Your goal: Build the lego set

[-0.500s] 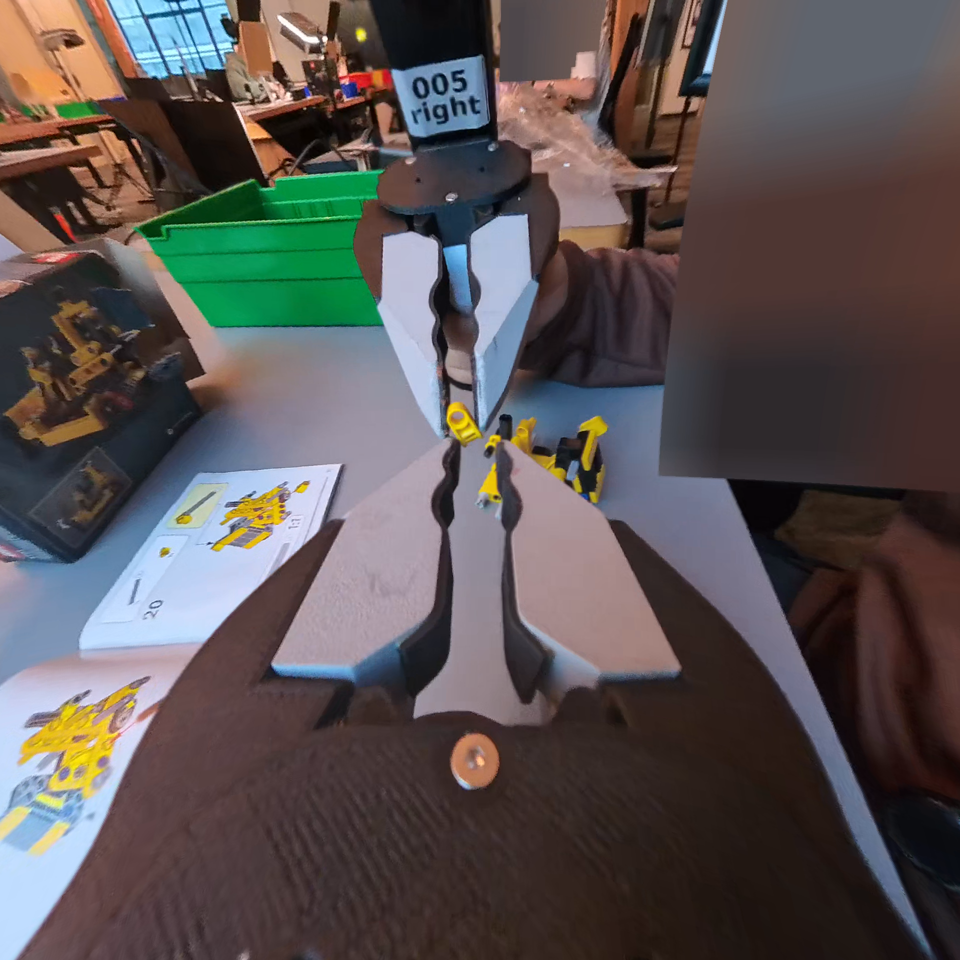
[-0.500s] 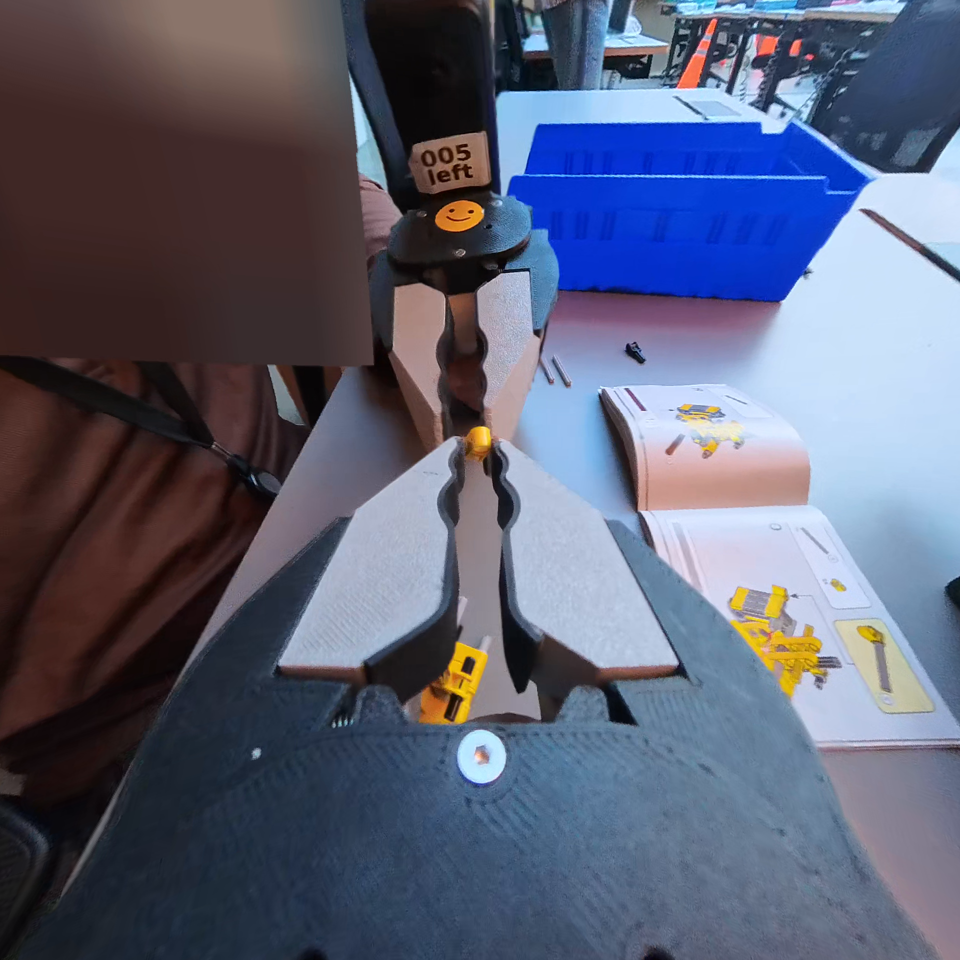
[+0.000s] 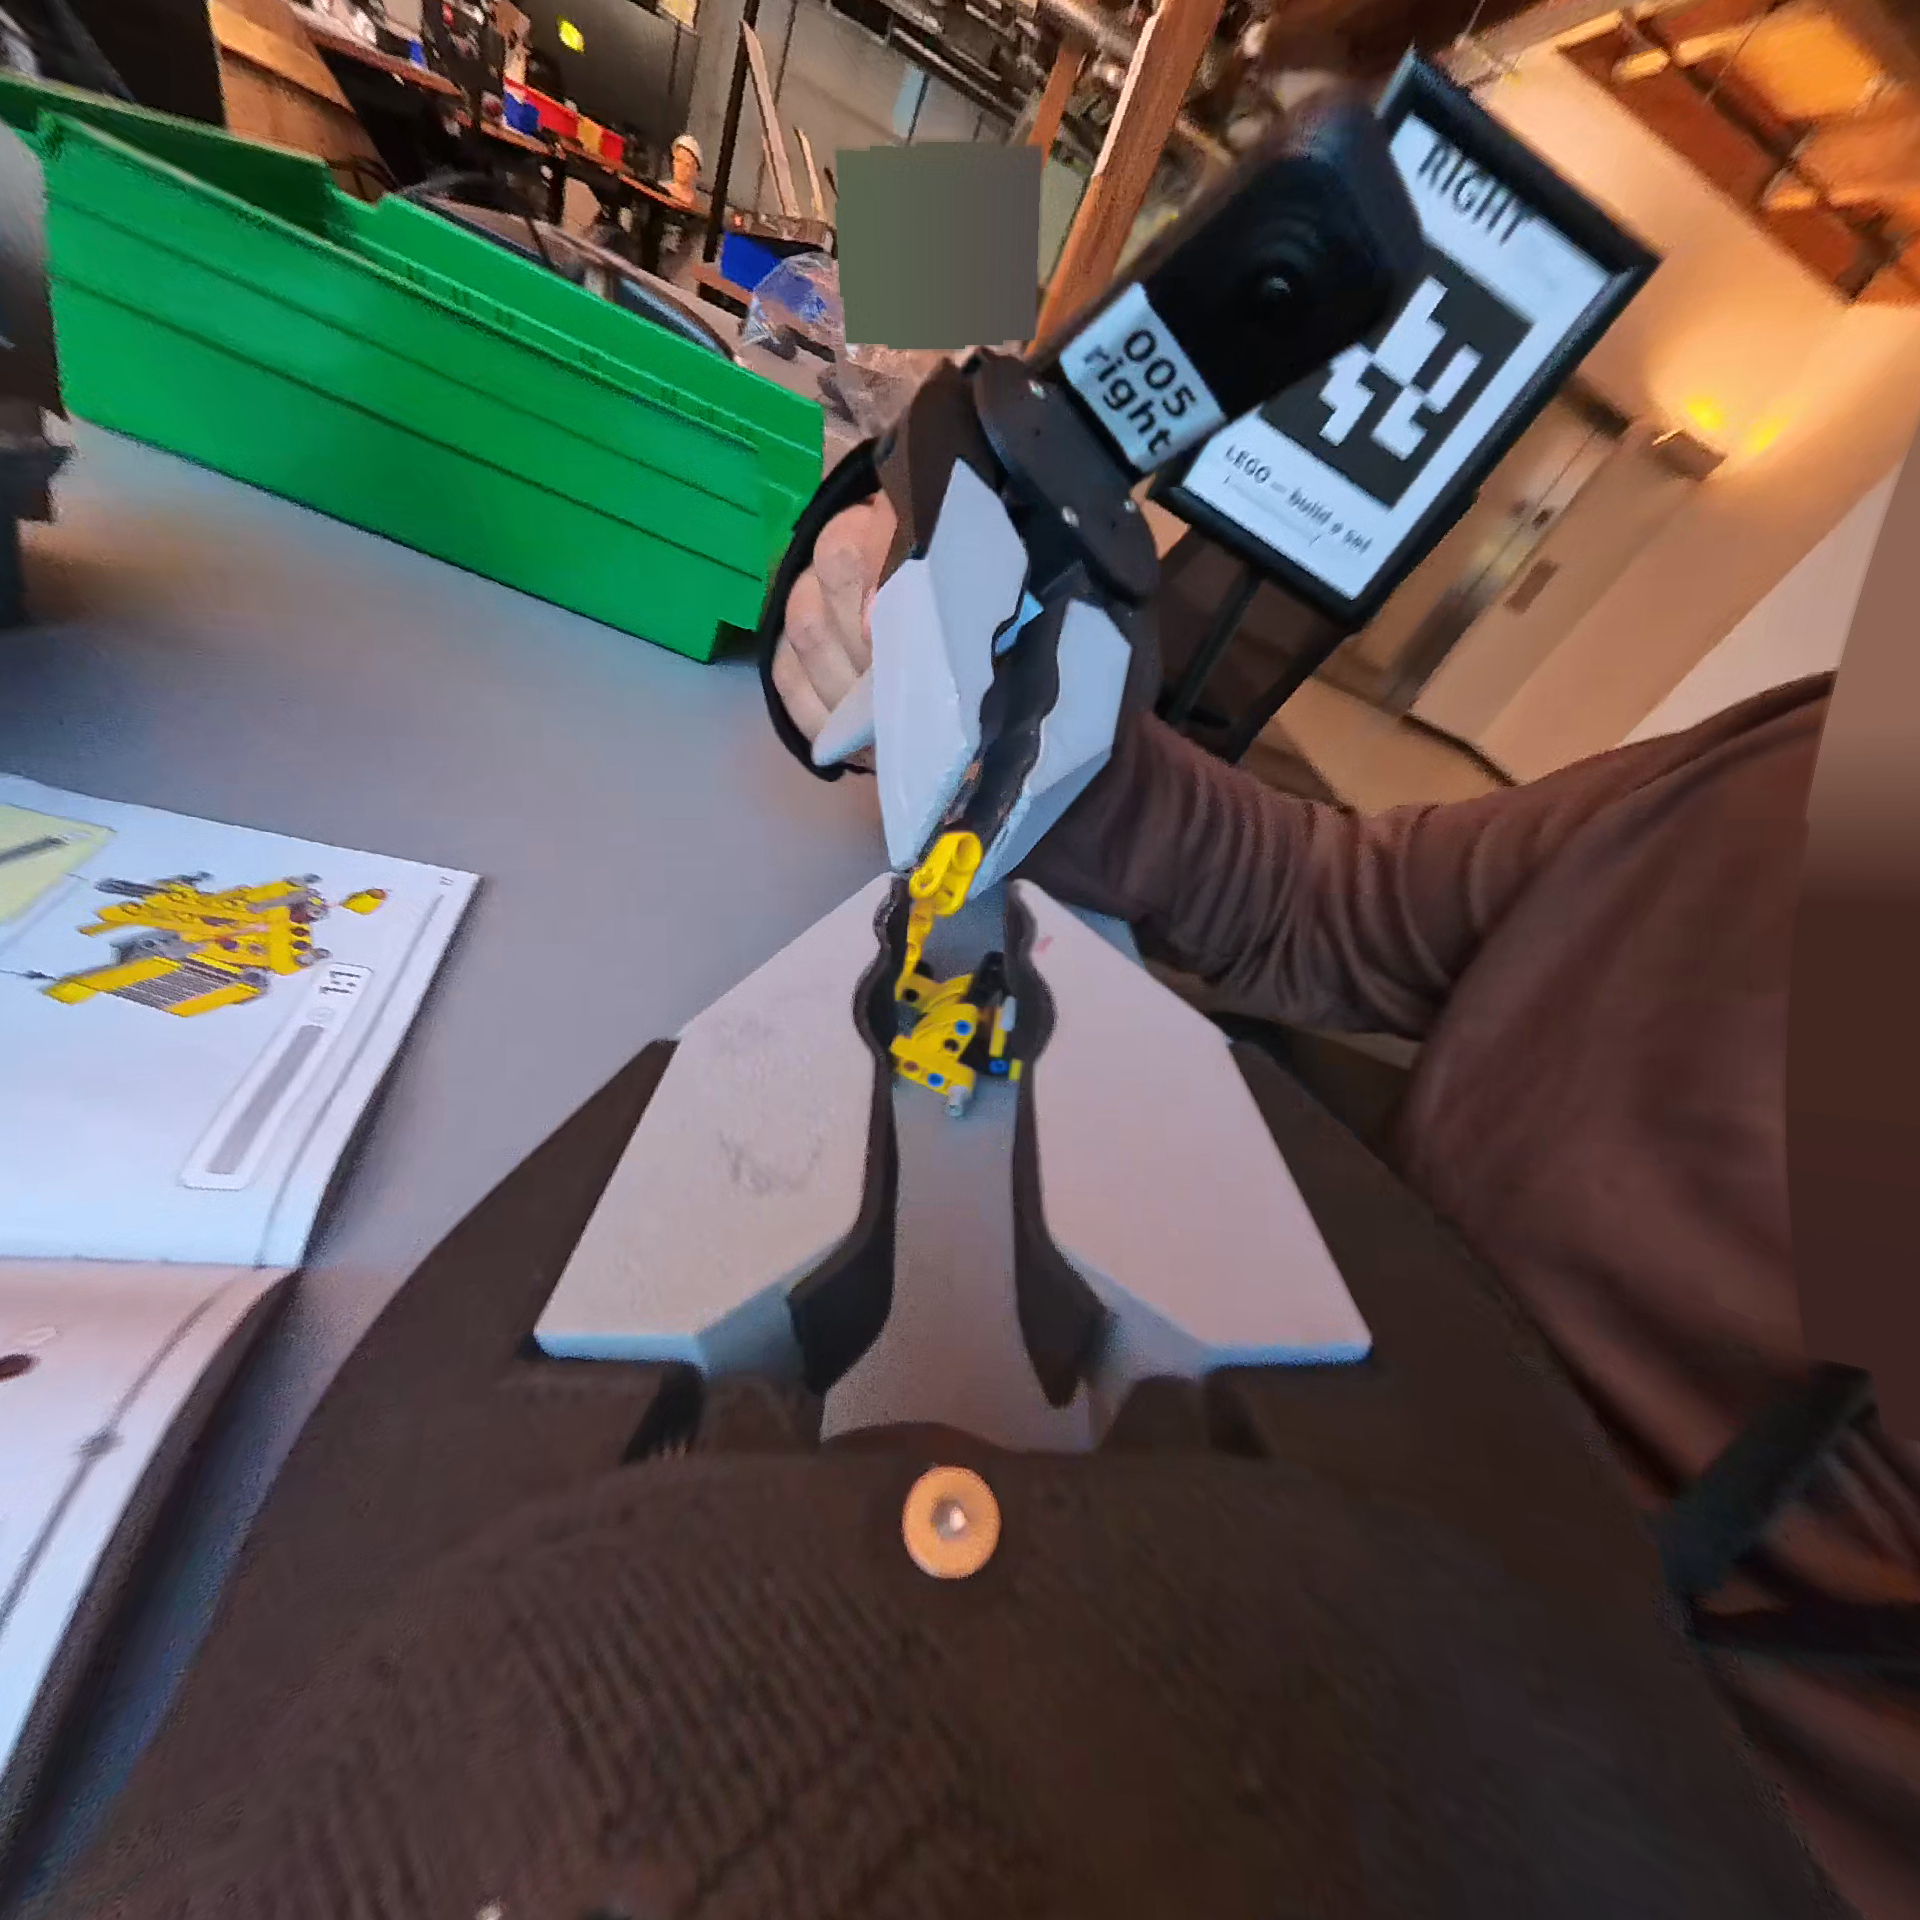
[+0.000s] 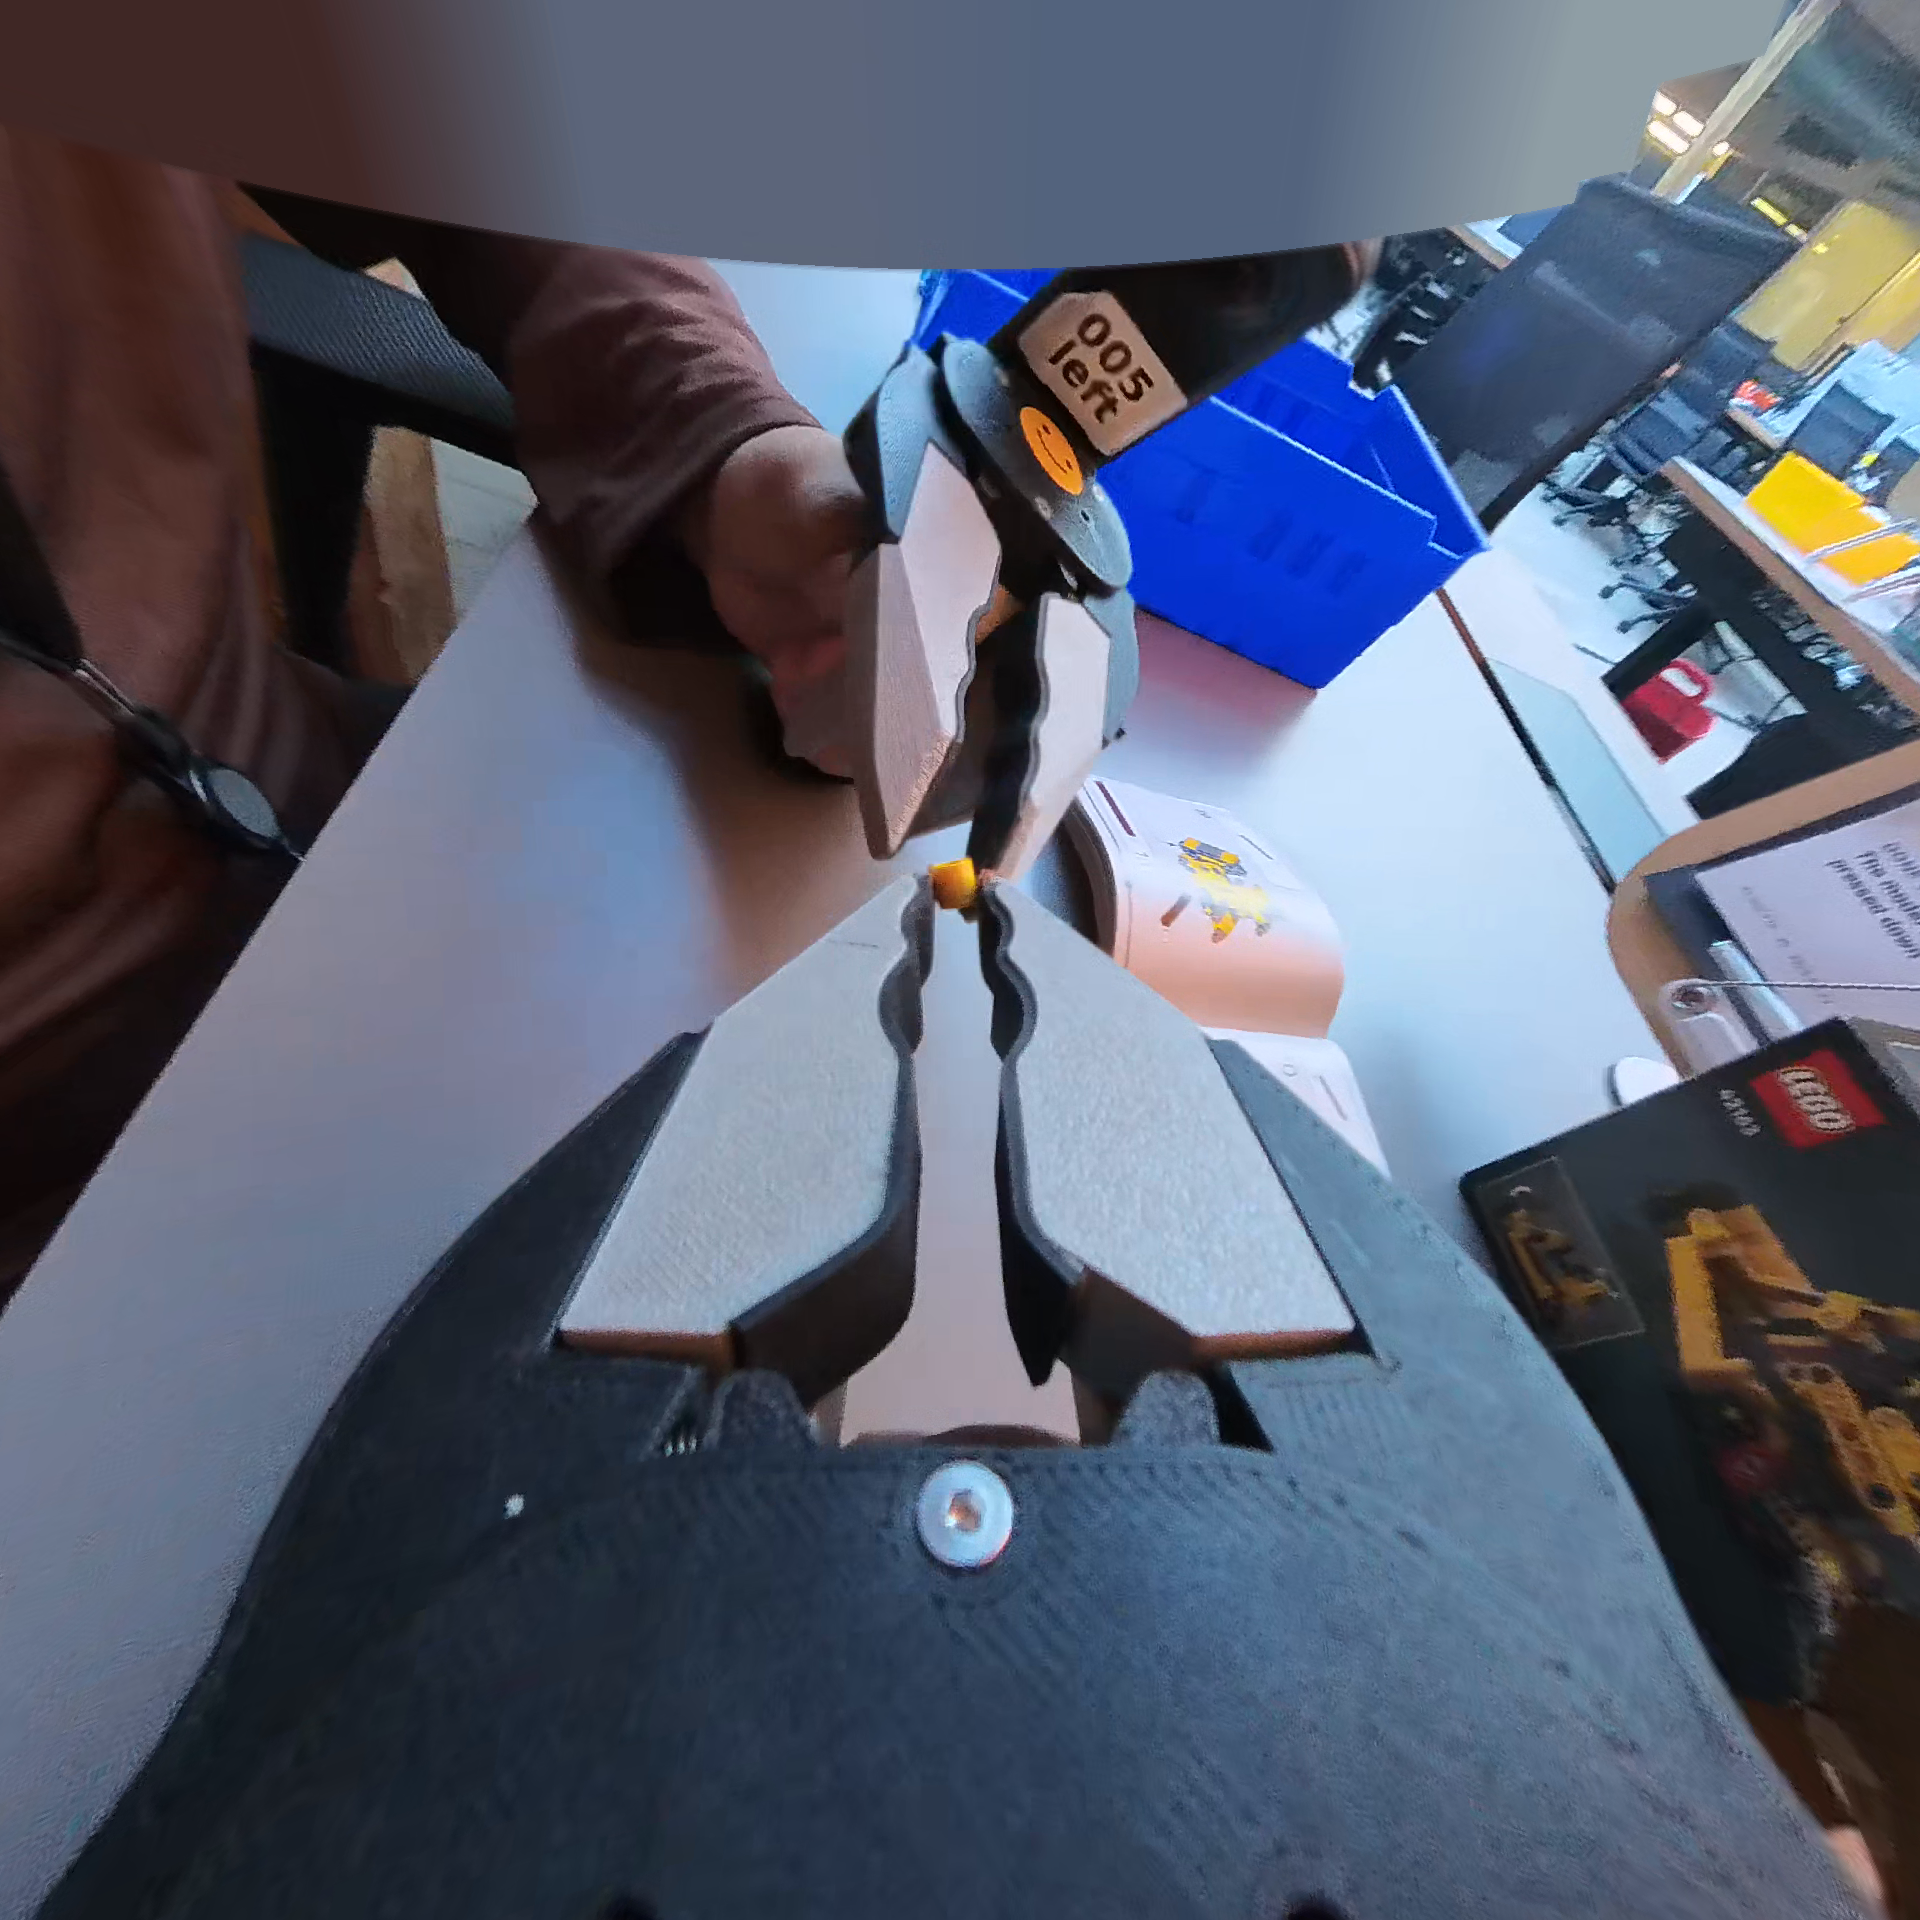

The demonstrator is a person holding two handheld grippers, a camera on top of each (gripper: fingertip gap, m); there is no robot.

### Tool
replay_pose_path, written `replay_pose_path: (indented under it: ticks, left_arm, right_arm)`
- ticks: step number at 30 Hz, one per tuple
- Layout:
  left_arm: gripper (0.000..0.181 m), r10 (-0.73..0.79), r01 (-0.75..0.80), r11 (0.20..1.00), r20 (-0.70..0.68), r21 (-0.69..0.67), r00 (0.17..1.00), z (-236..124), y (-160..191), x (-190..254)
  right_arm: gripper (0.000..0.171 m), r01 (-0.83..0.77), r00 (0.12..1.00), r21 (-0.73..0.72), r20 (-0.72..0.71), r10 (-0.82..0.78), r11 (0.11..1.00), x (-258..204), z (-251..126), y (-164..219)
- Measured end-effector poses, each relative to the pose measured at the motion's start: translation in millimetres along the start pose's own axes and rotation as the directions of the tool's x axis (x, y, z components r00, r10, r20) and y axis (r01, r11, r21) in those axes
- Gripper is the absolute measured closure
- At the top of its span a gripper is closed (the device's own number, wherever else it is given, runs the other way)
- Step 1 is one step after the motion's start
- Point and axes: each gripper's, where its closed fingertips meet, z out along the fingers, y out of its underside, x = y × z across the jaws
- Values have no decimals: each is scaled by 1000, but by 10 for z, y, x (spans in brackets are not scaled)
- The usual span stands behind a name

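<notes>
Two grippers meet tip to tip above the grey table (image 3: pixel 520 727). My right gripper (image 4: pixel 953 896) pinches a small yellow piece (image 4: pixel 954 883) at its very fingertips, the jaws nearly closed around it. My left gripper (image 3: pixel 951 914) has its fingers drawn close, and a thin yellow bar (image 3: pixel 918 928) runs between their tips, though I cannot tell whether they clamp it. That bar touches the yellow piece held opposite. Below, between my left fingers, the half-built yellow model (image 3: pixel 951 1029) lies on the table. An open instruction booklet (image 3: pixel 208 1018) lies to the left, a green bin (image 3: pixel 416 416) behind it, and a blue bin (image 4: pixel 1299 520) and the set's box (image 4: pixel 1714 1299) show in the right view.
</notes>
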Motion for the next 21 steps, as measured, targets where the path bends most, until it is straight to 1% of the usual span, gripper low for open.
replay_pose_path:
  ticks: [3,5,8,11,13,18,21]
  left_arm:
    - [160,-125,125,992,-47,-3,991,22,20,4]
    - [166,-175,175,985,-51,-9,983,21,42,-25]
    - [167,-227,227,974,-60,-14,972,5,54,-61]
    - [170,-241,241,970,-80,-12,967,-12,46,-52]
    - [176,-233,233,972,-79,-10,969,-24,40,-55]
    - [177,-236,235,972,-81,-17,968,-22,47,-58]
    - [177,-208,206,978,-60,-37,976,-24,51,-66]
  right_arm:
    - [166,73,996,-35,-42,-74,997,8,39,25]
    - [166,116,991,-58,-59,-120,991,0,63,41]
    - [166,165,981,-99,-86,-174,981,12,90,73]
    - [166,174,979,-103,-92,-184,979,11,97,61]
    - [165,165,980,-109,-94,-175,980,21,90,70]
    - [165,152,983,-104,-88,-161,983,18,91,78]
    - [165,135,986,-98,-82,-143,986,22,90,84]
